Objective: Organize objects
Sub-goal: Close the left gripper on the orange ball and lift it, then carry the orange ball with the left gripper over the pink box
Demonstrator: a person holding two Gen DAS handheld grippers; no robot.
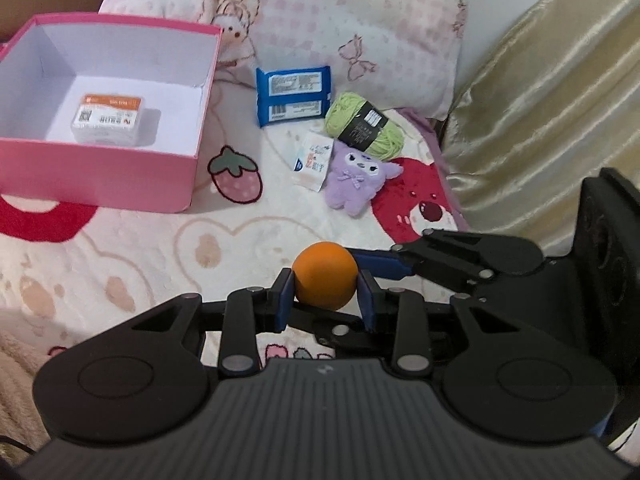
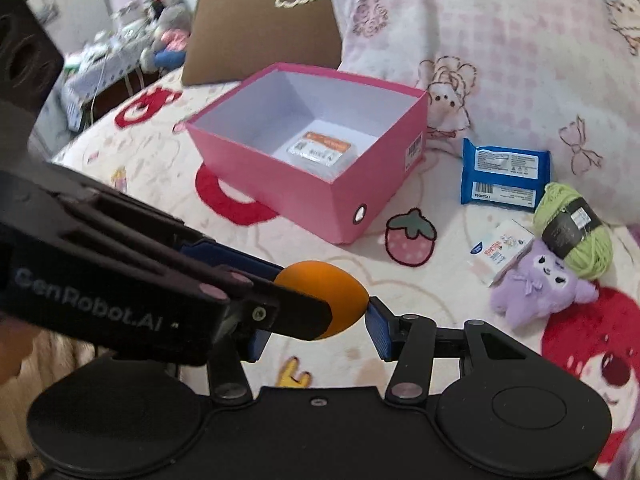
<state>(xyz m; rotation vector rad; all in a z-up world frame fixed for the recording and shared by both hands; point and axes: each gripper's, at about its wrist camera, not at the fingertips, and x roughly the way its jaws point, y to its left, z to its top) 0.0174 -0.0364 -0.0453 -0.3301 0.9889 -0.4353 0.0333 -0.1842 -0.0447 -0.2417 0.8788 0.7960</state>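
Bedspread with cartoon print: orange ball (image 1: 325,275), smooth, light, apt to slip, clamped across its middle by left tool (image 1: 326,304); right tool (image 2: 320,326) alongside, grip unclear; pink box (image 1: 132,174) beyond.

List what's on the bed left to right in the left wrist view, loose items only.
pink box with the labelled case inside → blue wipes pack → small white packet → purple plush. The green yarn overlaps the plush's span, so it is left out.
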